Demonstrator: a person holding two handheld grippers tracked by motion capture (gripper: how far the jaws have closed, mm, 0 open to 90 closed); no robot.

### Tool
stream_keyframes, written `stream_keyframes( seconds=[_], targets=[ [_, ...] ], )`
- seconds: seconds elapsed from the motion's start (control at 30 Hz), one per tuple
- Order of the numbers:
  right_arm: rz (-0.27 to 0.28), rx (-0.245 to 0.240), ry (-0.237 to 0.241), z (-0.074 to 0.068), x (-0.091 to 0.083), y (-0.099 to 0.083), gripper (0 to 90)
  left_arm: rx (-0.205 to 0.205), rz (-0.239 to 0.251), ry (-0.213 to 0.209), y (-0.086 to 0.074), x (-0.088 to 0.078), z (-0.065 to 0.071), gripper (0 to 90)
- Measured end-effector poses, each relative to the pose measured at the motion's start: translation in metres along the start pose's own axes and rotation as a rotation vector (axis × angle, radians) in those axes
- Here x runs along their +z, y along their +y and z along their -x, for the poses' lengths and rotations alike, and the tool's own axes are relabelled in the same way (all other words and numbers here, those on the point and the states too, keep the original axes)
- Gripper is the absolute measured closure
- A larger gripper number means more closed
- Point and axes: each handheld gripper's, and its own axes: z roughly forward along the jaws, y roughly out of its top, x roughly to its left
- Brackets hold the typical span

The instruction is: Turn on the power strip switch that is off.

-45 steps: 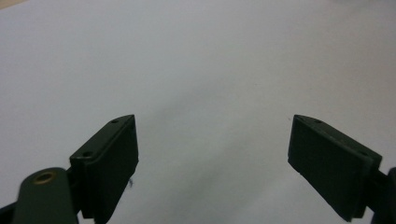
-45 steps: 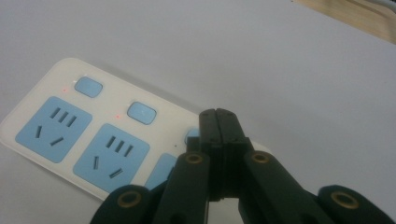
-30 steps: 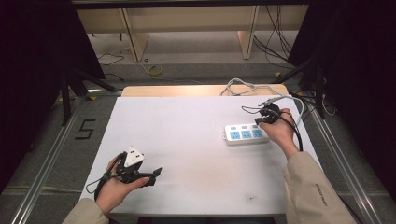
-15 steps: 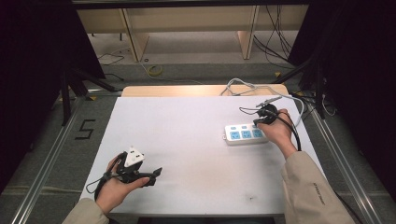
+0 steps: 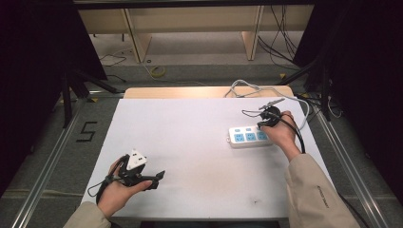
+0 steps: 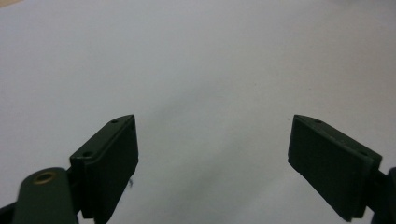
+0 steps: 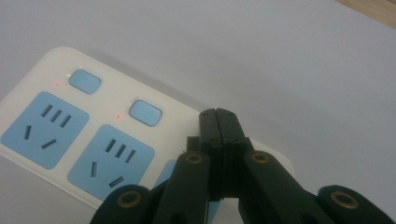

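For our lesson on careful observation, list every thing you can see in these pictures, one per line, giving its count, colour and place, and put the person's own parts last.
Power strip: one, white with blue sockets, right part of the table, under the right gripper's tips.
Switch buttons: two showing, blue, along the strip's edge, each beside a small red light.
Strip cable: one, white, looping off the table's far edge.
Table: one, white top, centre.
Wooden shelving: pale wood, on the floor beyond the table.
Floor marking: one black "5", left of the table.
Left gripper: one, black, jaws wide open above bare table, near-left.
Right gripper: one, black, jaws shut, tips over the strip's end.
Sleeves: two, beige, near edge.
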Motion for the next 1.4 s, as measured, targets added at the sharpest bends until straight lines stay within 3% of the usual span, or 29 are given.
stream_keyframes(
  seconds=[0.93,1.4],
  targets=[
    [-0.052,-0.017,-0.037,-0.0036,0.0031,0.0045,90.0,0.004,0.0,0.0,0.0002,0.0009,0.0008,15.9],
    [-0.061,0.006,-0.023,-0.0011,0.0044,0.0053,90.0,0.006,-0.001,-0.002,0.0002,0.001,0.001,15.9]
  ],
)
